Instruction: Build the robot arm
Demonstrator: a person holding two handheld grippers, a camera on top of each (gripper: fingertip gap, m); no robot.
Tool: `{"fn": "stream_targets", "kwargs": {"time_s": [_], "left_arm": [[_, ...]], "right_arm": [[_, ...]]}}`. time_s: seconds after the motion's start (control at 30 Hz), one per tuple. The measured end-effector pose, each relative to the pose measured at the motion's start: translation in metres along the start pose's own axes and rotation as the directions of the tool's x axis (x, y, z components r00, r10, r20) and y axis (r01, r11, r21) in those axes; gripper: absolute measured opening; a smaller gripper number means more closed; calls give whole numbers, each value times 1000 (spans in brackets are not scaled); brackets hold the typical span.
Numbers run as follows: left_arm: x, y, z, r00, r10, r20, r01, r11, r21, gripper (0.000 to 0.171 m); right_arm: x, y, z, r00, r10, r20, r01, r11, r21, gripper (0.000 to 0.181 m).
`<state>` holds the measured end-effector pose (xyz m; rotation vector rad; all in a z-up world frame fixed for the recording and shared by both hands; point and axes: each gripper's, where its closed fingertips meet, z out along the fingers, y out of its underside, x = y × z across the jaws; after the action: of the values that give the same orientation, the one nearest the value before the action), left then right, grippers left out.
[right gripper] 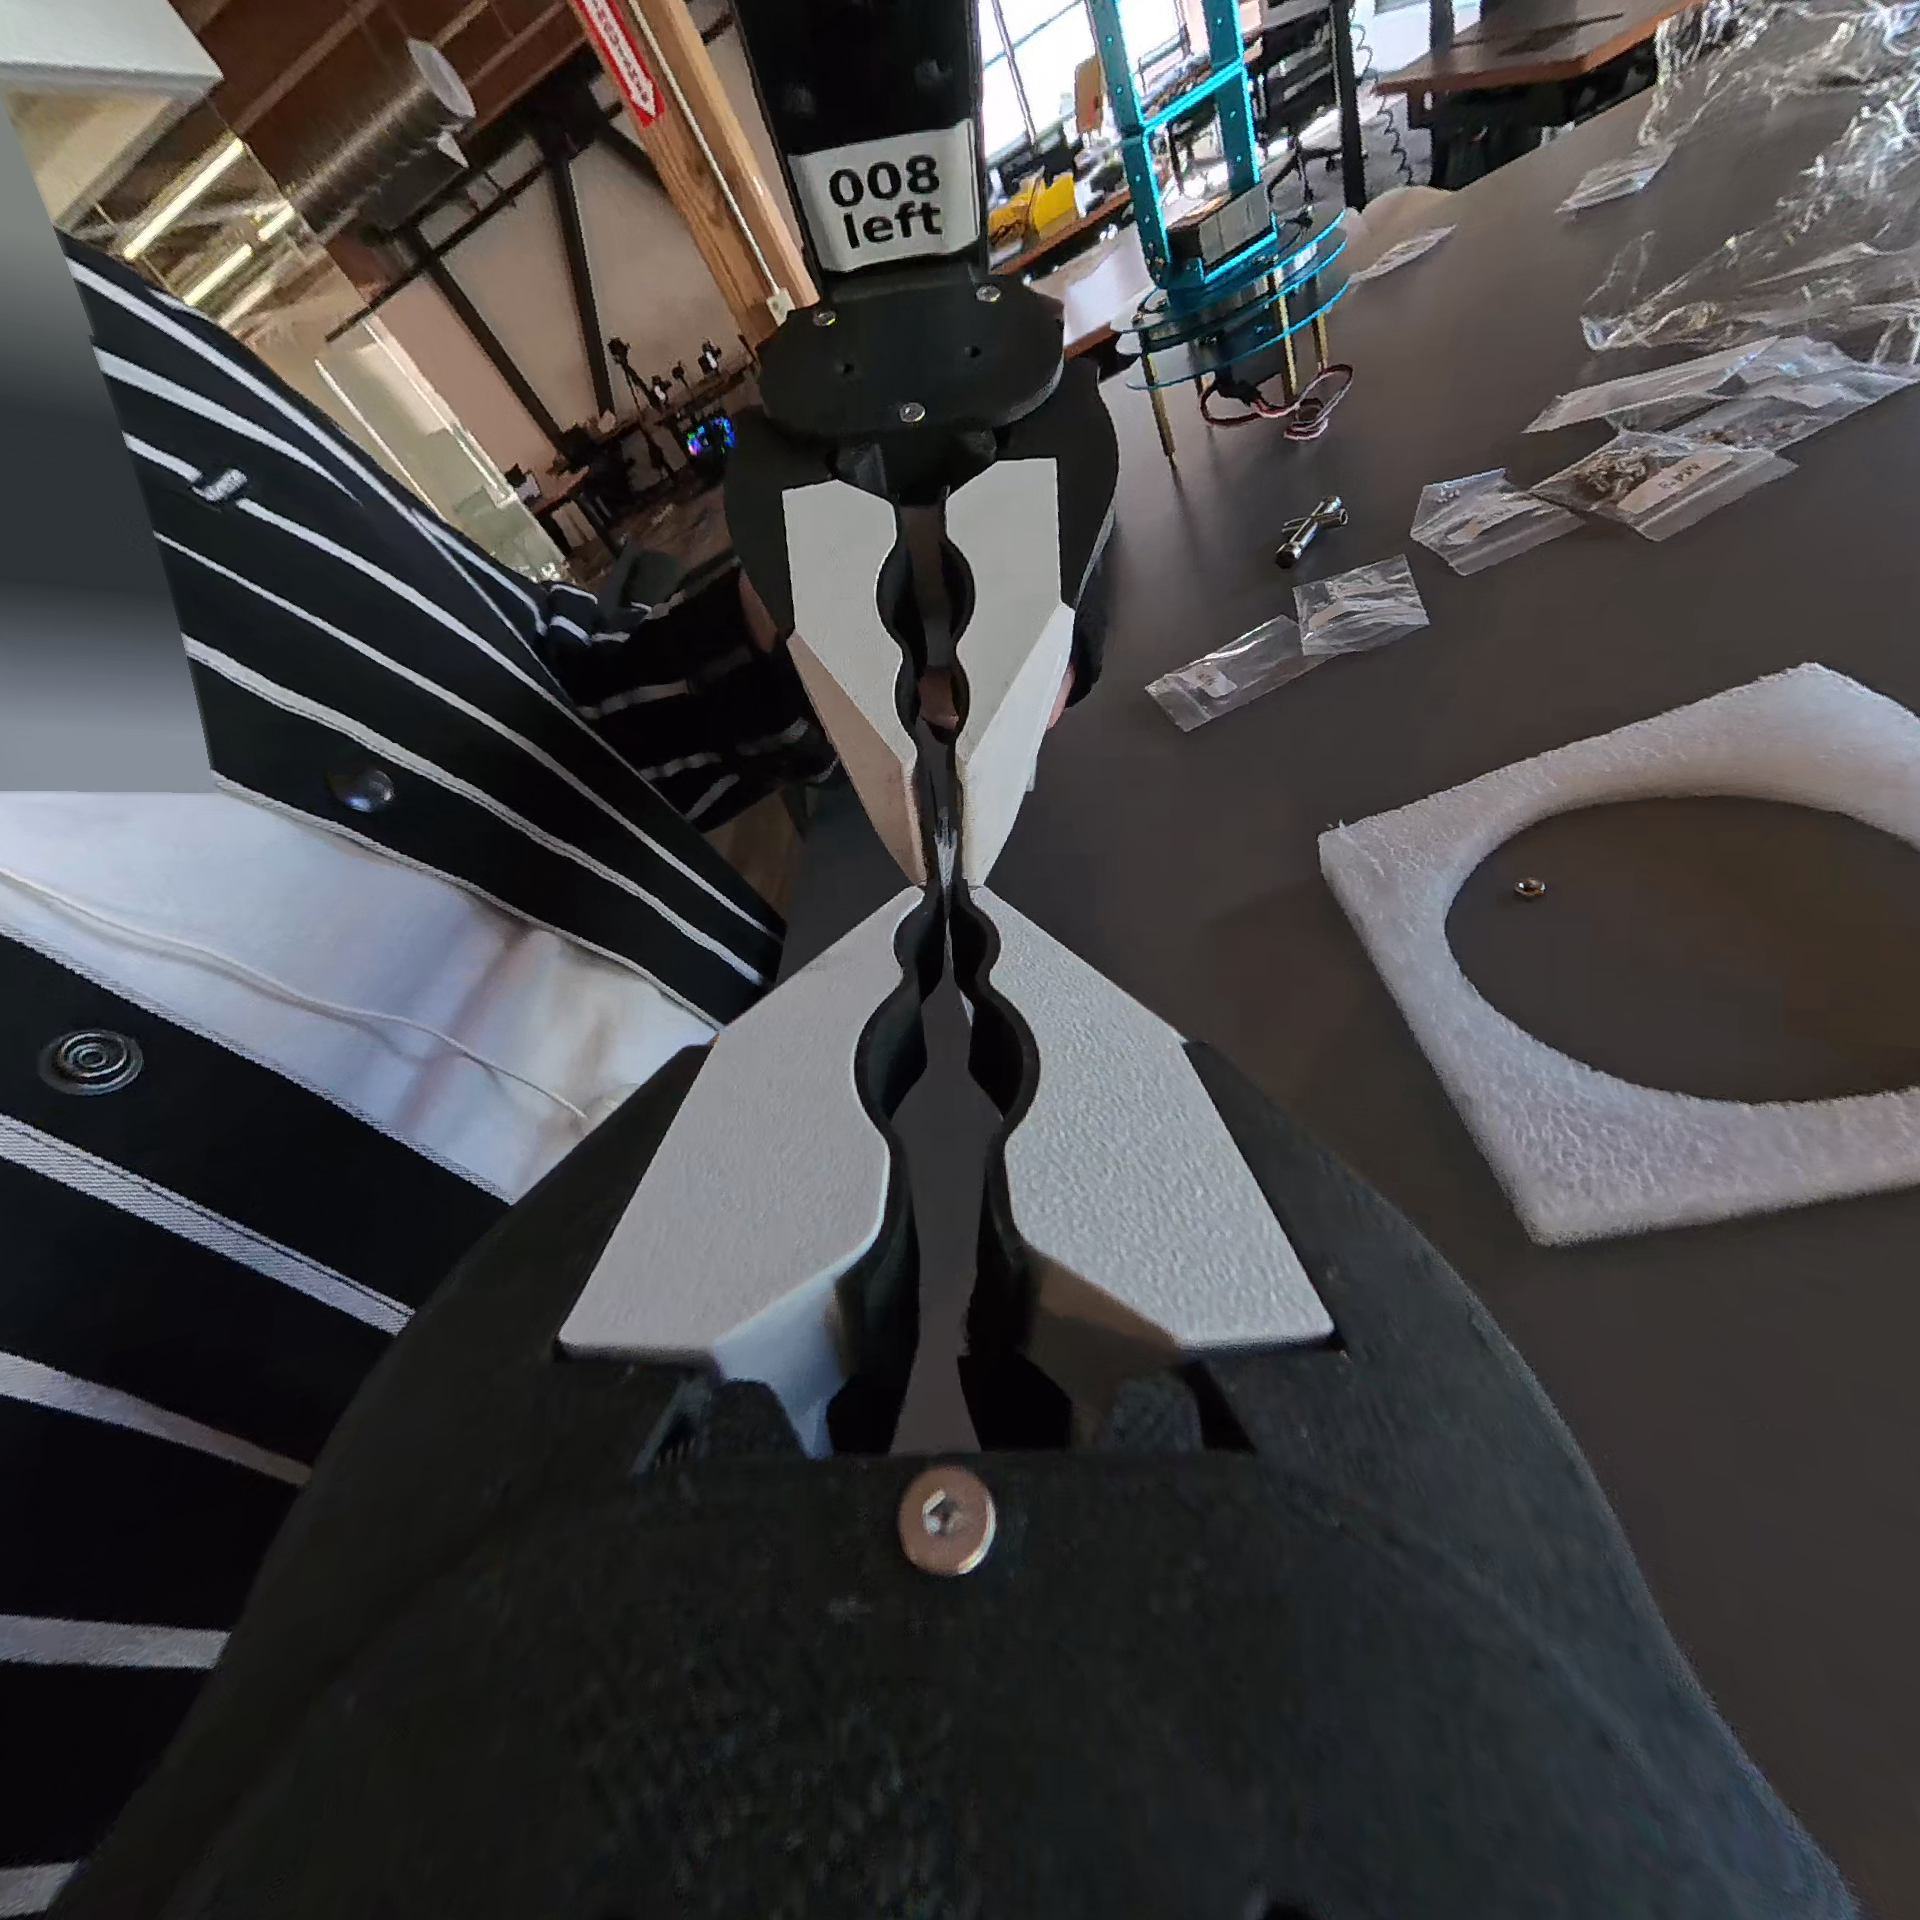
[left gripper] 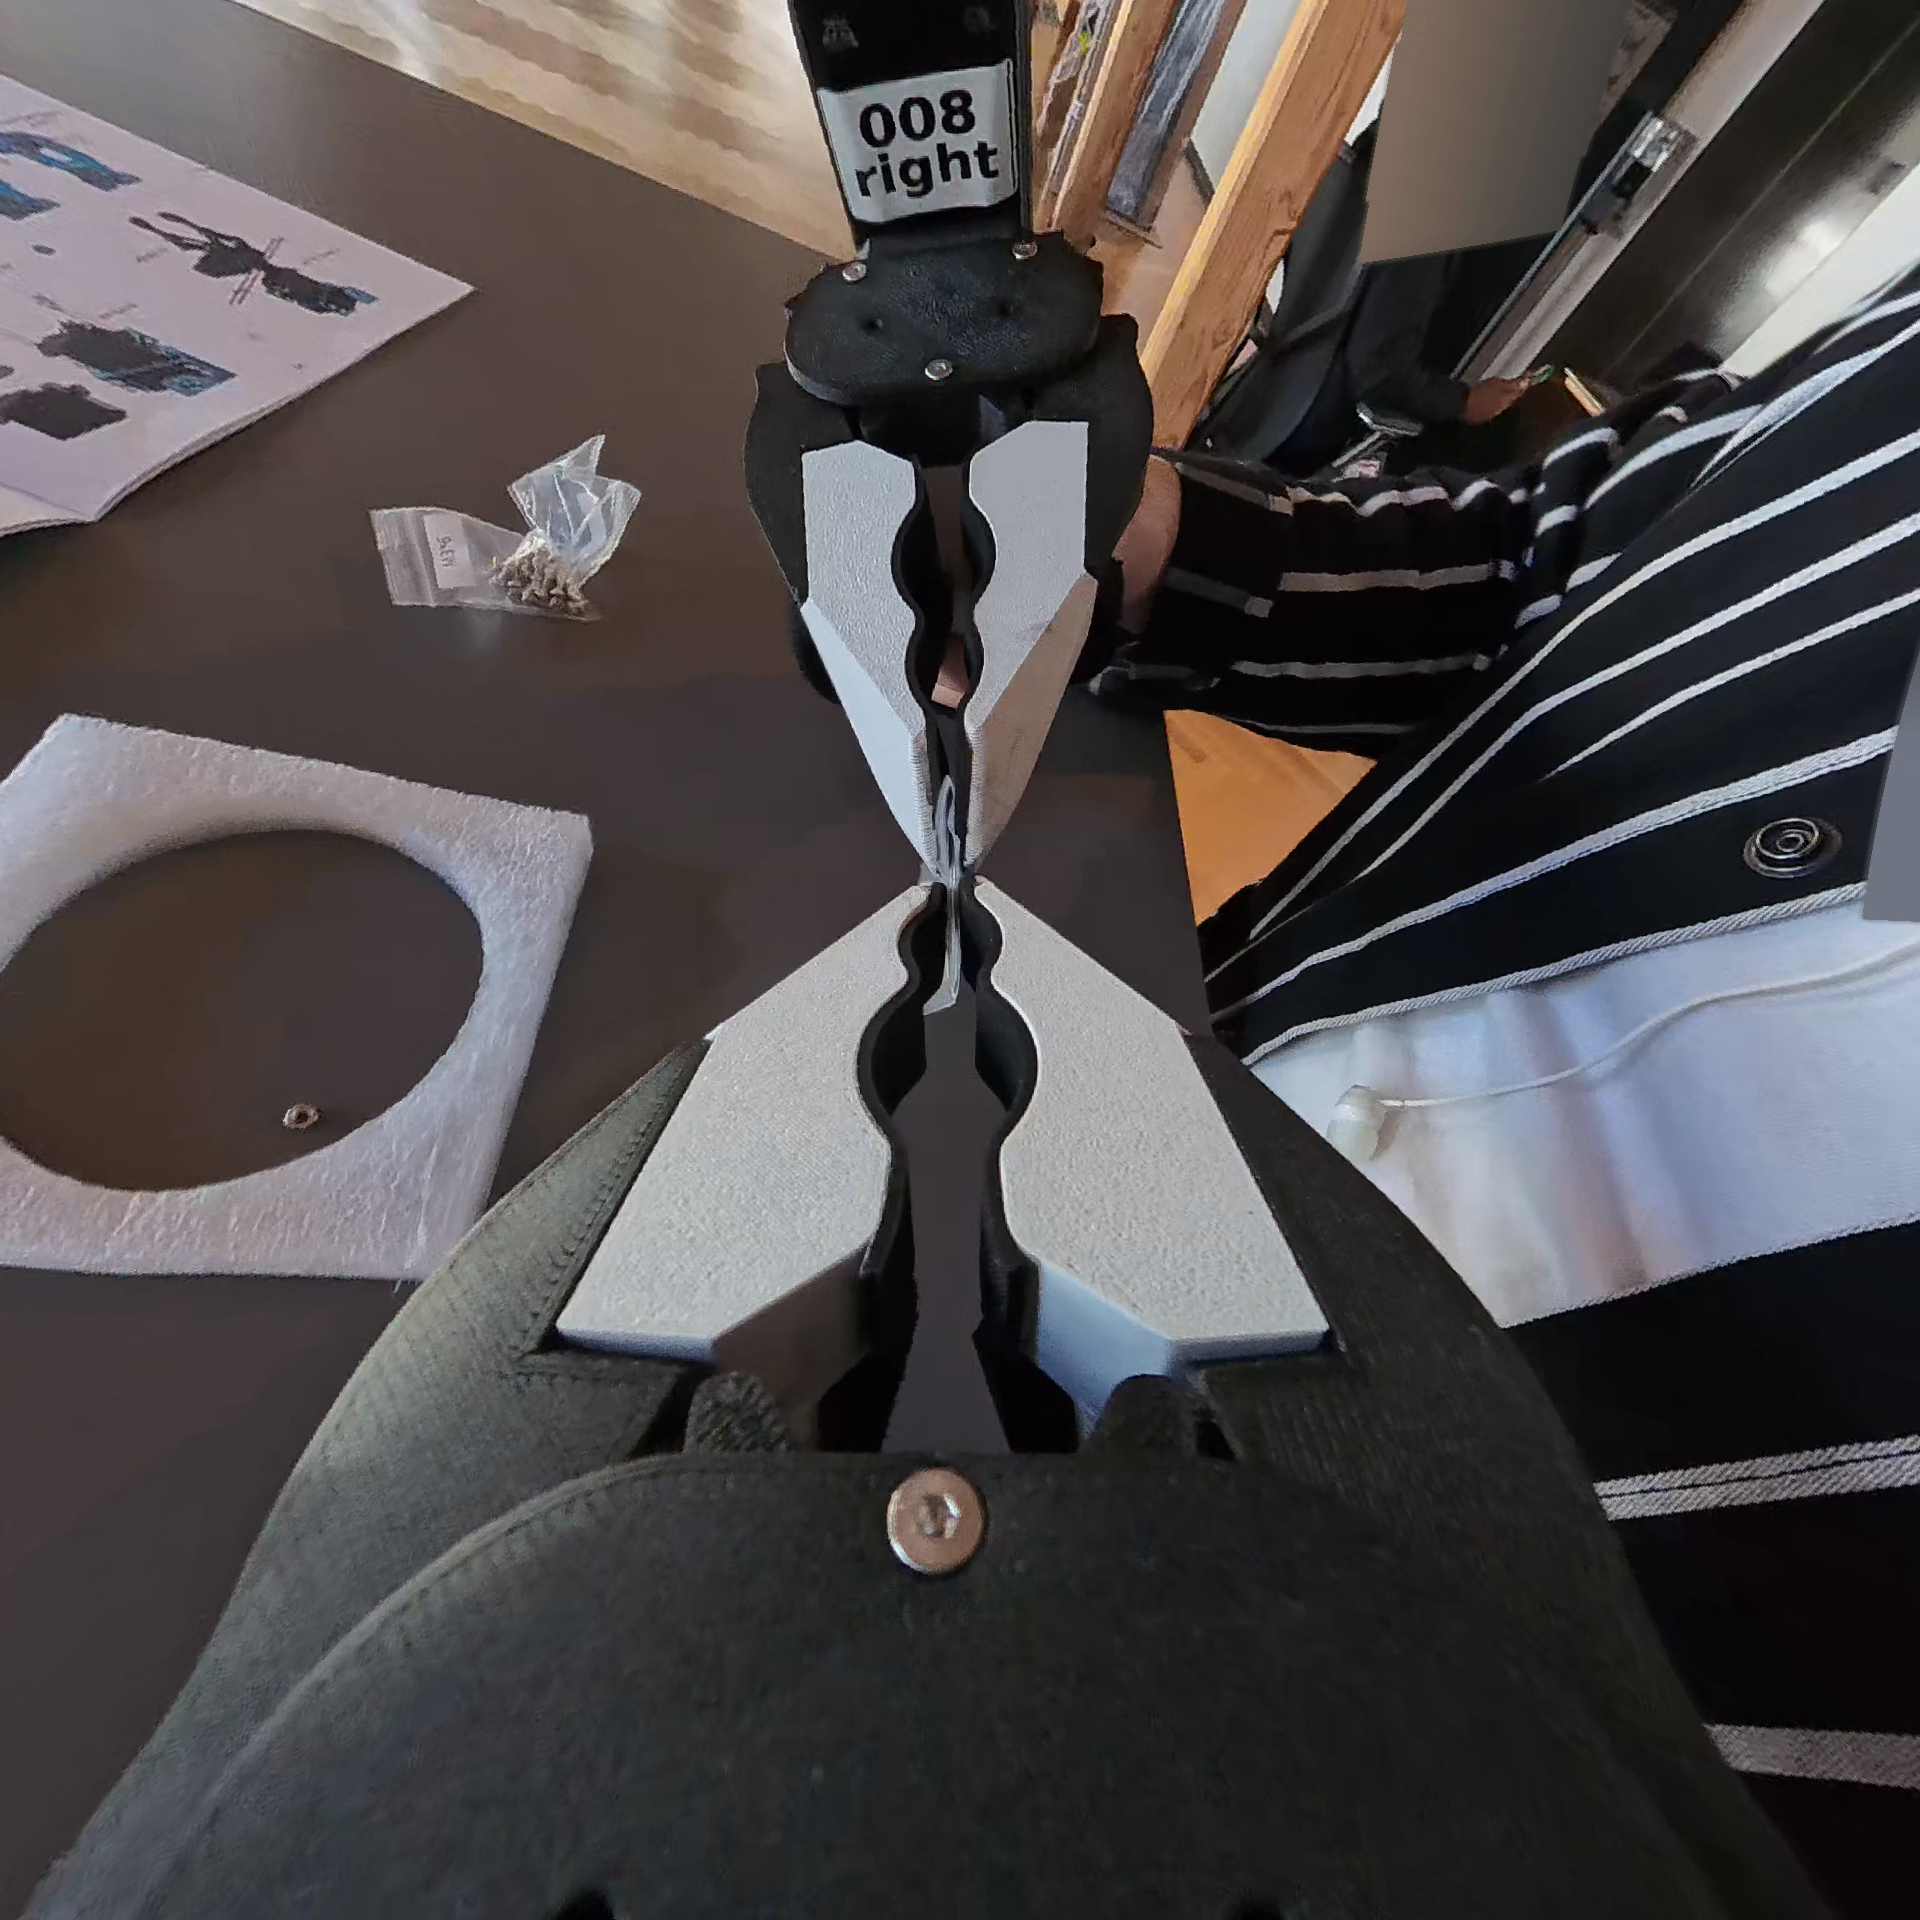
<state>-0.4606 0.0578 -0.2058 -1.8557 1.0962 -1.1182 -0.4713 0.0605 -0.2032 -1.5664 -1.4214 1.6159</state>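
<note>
My left gripper (left gripper: 948, 896) and my right gripper (right gripper: 941, 900) point at each other tip to tip above the dark table (left gripper: 644, 727). Both are shut on the same thin clear plastic piece (left gripper: 948, 836), which looks like a small bag. It runs from the right gripper's tips into the left gripper's jaws. It also shows as a pale sliver in the right wrist view (right gripper: 945, 847). The right gripper (left gripper: 948, 868) shows farther off in the left wrist view. The left gripper (right gripper: 943, 868) shows farther off in the right wrist view. What the plastic holds is hidden.
A white foam sheet (left gripper: 499, 935) with a round hole lies on the table, a small nut (left gripper: 301, 1116) inside it. A bag of screws (left gripper: 540, 561), a printed sheet (left gripper: 156, 312), more clear bags (right gripper: 1351, 603), a cross wrench (right gripper: 1311, 525) and a blue frame (right gripper: 1216, 208) lie beyond. A person in a striped shirt (left gripper: 1558, 831) is close by. The grippers are tip to tip, or close to it.
</note>
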Motion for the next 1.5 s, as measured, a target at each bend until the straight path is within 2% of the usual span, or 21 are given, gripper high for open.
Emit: {"fn": "stream_targets", "kwargs": {"time_s": [0.1,0.13,0.33,0.37,0.47,0.57,0.77,0.87,0.9,0.97,1.13,1.27,1.4,1.5], "left_arm": [[2,-3,9,1000,-4,-3,4,1000,-14,7],[4,-4,12,1000,1,-9,-1,1000,-17,1],[13,-20,41,1000,5,-11,-5,1000,9,0],[13,-24,49,1000,-1,-10,1,1000,18,4],[18,-33,74,999,-2,-39,3,1000,11,0],[13,-42,103,1000,17,-15,-17,1000,-9,0],[8,-74,162,1000,-12,-2,12,1000,3,0],[-1,-81,186,998,-51,27,51,999,-17,4],[-2,-84,192,997,-67,26,67,998,-15,1],[-4,-89,200,995,-97,27,97,995,-7,0],[-23,-90,215,980,-152,127,153,988,4,0],[-32,-88,218,965,-228,126,229,973,5,0],[-39,-82,225,956,-257,138,263,965,-25,0],[-45,-84,226,947,-290,135,294,956,-12,0]], "right_arm": [[-5,-4,-11,1000,15,13,-16,999,46,0],[-6,-4,-15,1000,16,9,-16,999,52,0],[-13,2,-48,1000,-9,6,8,997,78,0],[-14,5,-55,1000,-8,7,8,997,79,0],[-15,15,-80,1000,-14,-9,15,997,75,0],[-10,24,-110,999,-14,-43,17,998,65,0],[-3,31,-177,1000,11,-10,-11,998,63,0],[4,32,-203,999,33,20,-34,997,64,0],[7,31,-210,998,48,35,-50,996,68,0],[11,32,-219,994,77,82,-82,995,61,0],[28,38,-231,990,79,120,-81,997,13,0],[40,42,-234,976,138,169,-136,990,-24,0],[46,50,-238,968,152,201,-131,985,-113,0],[53,49,-239,965,156,211,-130,983,-132,0]]}}
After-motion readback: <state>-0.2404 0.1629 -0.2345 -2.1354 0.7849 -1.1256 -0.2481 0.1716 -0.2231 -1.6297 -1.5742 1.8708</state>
